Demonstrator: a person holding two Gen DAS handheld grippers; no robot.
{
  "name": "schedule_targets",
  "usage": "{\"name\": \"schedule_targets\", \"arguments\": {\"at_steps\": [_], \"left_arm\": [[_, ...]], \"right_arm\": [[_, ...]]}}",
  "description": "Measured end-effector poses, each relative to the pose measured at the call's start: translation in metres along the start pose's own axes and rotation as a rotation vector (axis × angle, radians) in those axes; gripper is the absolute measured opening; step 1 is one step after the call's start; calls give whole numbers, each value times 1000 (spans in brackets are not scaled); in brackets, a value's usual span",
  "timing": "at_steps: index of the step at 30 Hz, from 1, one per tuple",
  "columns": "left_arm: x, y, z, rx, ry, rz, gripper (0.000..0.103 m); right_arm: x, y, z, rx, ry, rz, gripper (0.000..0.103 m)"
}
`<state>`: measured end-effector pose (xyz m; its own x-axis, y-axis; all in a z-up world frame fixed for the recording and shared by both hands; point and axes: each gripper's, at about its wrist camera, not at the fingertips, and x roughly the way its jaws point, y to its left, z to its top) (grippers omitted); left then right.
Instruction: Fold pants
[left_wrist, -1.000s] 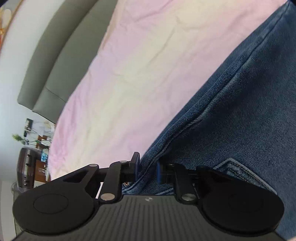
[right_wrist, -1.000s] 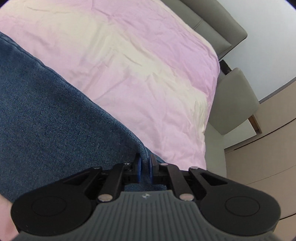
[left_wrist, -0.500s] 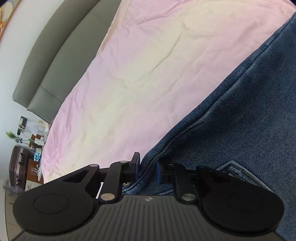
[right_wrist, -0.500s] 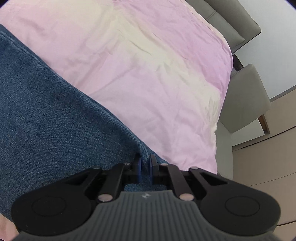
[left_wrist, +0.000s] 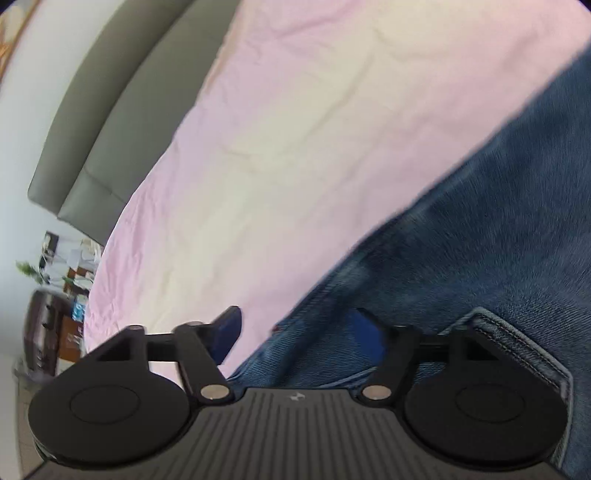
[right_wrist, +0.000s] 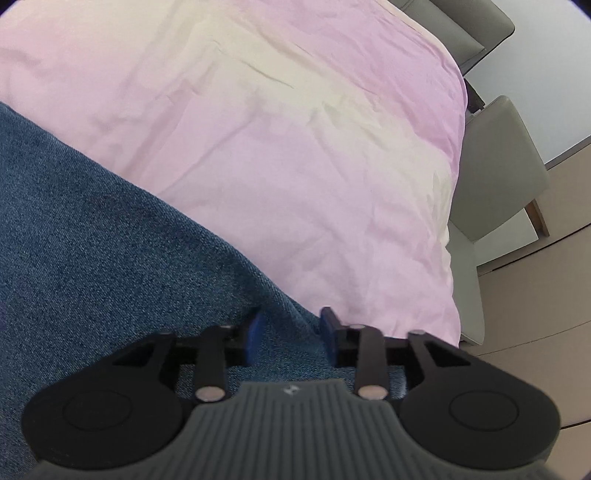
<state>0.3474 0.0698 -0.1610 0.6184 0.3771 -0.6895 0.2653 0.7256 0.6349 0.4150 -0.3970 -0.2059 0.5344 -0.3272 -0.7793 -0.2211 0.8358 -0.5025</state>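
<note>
Left wrist view: the blue denim pants (left_wrist: 480, 266) lie on the pink and cream bedsheet (left_wrist: 295, 147), filling the area ahead and to the right of the left gripper (left_wrist: 299, 334). A stitched pocket corner (left_wrist: 517, 343) sits just beyond that gripper's right finger. The left gripper's jaws have just been opening and now stand wide; the pants' edge lies between them, with neither blue pad pressing on it. The left pad (left_wrist: 227, 334) hangs over bare sheet.

Right wrist view: the same pants (right_wrist: 110, 251) spread ahead and to the left of the right gripper (right_wrist: 291, 332), their edge running diagonally down to its fingertips. These jaws have likewise just been opening and stand apart, denim between them, pads clear of the cloth.

Beyond the sheet, a grey upholstered headboard (left_wrist: 110, 122) shows far left of the left gripper, with a cluttered shelf (left_wrist: 62, 280) beneath it. A grey padded panel (right_wrist: 498, 166) and beige cabinet fronts (right_wrist: 546, 314) lie to the right of the right gripper.
</note>
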Motion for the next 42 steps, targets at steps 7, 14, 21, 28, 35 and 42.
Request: {"name": "schedule_targets", "arguments": {"at_steps": [7,14,21,28,35,42], "left_arm": [[-59,67,-37,-366,-4,-157,83],[-90,105,-133,-874,27,-346,86],[-76,83,-230,-1403,70,-507,90],[-44,48,-267,-1731,33,-583,90],[-17,41,-256,-1790,28,-559,84],[-2,44,-249,-1788,13,-551,63]], "right_arm": [[-63,8,-7,100,-69,91,77],[-110,21,-61,306,-63,218,78],[-110,3,-136,682,-3,308,78],[-96,-35,-202,1148,-17,413,78],[-59,-56,-234,1390,-48,395,63],[-12,-63,-245,1487,-75,395,45]]}}
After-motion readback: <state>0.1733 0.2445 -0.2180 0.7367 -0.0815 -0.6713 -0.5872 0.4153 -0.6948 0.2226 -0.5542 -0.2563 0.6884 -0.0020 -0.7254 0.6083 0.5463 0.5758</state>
